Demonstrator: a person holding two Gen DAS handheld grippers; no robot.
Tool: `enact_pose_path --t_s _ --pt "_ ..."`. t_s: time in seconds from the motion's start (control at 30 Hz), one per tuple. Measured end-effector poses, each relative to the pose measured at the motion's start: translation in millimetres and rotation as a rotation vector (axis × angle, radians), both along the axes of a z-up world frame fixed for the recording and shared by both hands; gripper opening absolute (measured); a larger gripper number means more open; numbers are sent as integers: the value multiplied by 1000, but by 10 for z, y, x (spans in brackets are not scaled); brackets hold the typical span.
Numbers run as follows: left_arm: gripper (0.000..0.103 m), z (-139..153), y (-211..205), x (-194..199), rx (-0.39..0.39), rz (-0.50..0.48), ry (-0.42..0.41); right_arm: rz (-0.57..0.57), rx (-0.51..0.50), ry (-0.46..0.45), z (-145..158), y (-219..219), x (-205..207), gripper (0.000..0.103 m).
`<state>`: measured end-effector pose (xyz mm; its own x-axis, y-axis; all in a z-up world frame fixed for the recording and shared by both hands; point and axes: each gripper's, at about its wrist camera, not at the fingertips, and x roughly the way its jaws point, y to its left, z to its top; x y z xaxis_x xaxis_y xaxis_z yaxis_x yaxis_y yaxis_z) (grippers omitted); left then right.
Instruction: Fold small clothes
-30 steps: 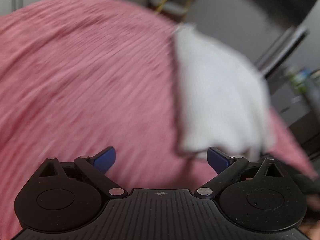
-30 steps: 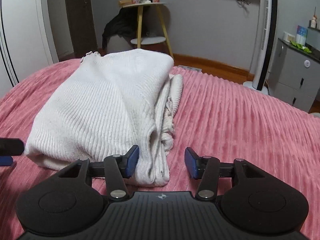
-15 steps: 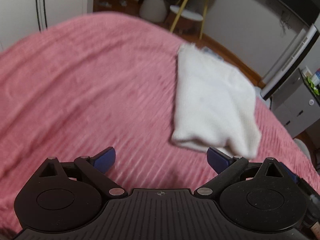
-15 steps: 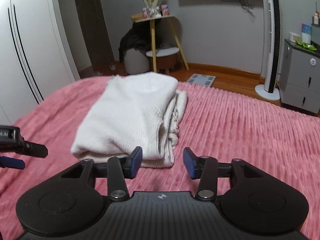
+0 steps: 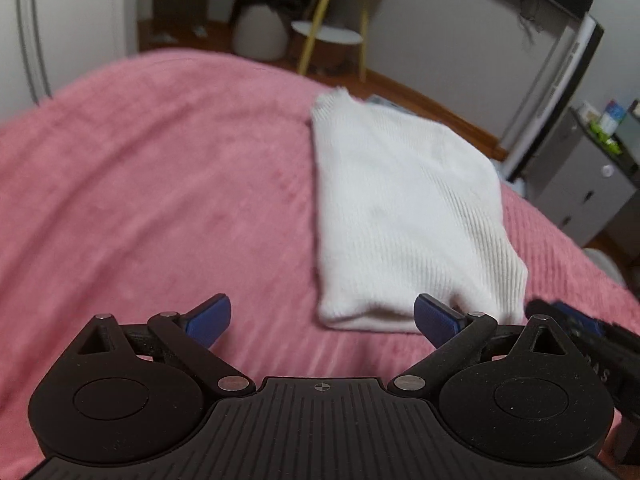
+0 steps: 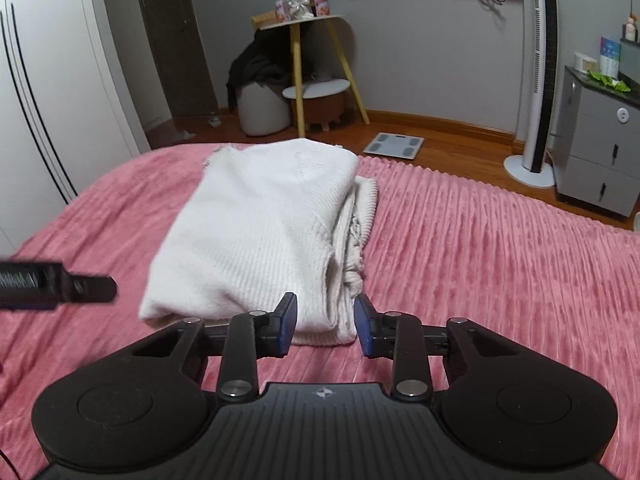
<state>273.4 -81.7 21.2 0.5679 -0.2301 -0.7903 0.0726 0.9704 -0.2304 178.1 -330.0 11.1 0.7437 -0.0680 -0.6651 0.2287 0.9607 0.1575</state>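
A white ribbed knit garment [image 5: 404,216] lies folded in a neat rectangle on the pink bedspread [image 5: 160,184]; in the right wrist view the same garment [image 6: 264,232] shows loose layered edges along its right side. My left gripper [image 5: 322,318] hovers above the bedspread near the garment's front left corner, open wide and holding nothing. My right gripper [image 6: 325,326] hangs above the garment's near edge with its jaws closing and nothing between them. The left gripper's finger [image 6: 60,282] pokes in at the left of the right wrist view.
Beyond the bed's far edge stand a yellow-legged side table [image 6: 316,60], a white pouf [image 6: 264,108], a bathroom scale [image 6: 394,146], a tower fan [image 6: 538,72] and a grey drawer cabinet [image 6: 600,140]. White wardrobe doors [image 6: 48,92] line the left.
Both grippers have lifted and drawn back from the garment, which now looks smaller and farther. The right gripper's jaws have narrowed; the left gripper's jaws stayed wide apart.
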Motion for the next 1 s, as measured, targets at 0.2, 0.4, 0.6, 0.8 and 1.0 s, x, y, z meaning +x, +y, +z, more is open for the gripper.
enact_pose_path --t_s 0.2,0.4,0.6,0.8,1.0 --pt "98 -460 -38 495 -23 -63 28 3 -37 -40 -46 114 533 29" --pt "101 -729 124 497 -28 -242 -115 72 -217 -51 -583 79 869 41" --pt "101 -530 384 566 -121 -234 -138 35 -154 -72 -397 -141 826 62" --pt "101 -227 463 862 -148 -130 -256 -24 -159 -162 -39 -79 954 59" --pt "101 -449 129 1472 -194 -87 -55 2 -91 -81 -155 -1 1507 33"
